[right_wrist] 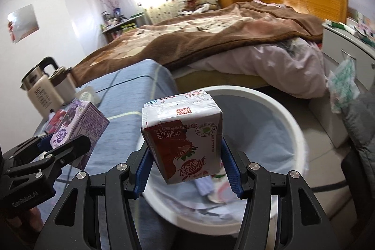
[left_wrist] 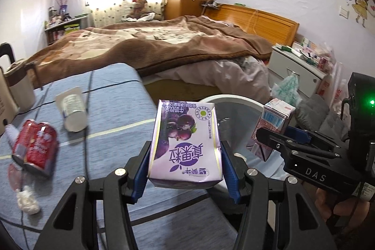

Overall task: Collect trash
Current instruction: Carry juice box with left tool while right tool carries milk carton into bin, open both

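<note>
- Our left gripper [left_wrist: 185, 170] has its blue fingers [left_wrist: 140, 170] closed on the side walls of the purple carton [left_wrist: 185, 144], held upside down above the edge of the blue-covered counter [left_wrist: 112, 109], just beside the bin's rim.
- Our right gripper [right_wrist: 187, 170] has closed its fingers on the red carton [right_wrist: 185, 142], which hangs tilted over the open mouth of the white bin [right_wrist: 281, 114]; some rubbish already lies in the liner below.
- We judge both cartons light and probably empty. Their paperboard walls look thin and a little dented, so they would crush under hard pressure. A moderate squeeze across the flat sides near the middle suits them, as we hold them now.
- The coated print looks smooth, so a tilted carton could slide between the pads. The red one needs only a release to drop.
- On the counter remain two red cans [left_wrist: 37, 147], side by side, and a white cup [left_wrist: 72, 111] lying on its side. We expect the cans to be stiff but rounded, best gripped across the body; the cup looks soft-walled.
</note>
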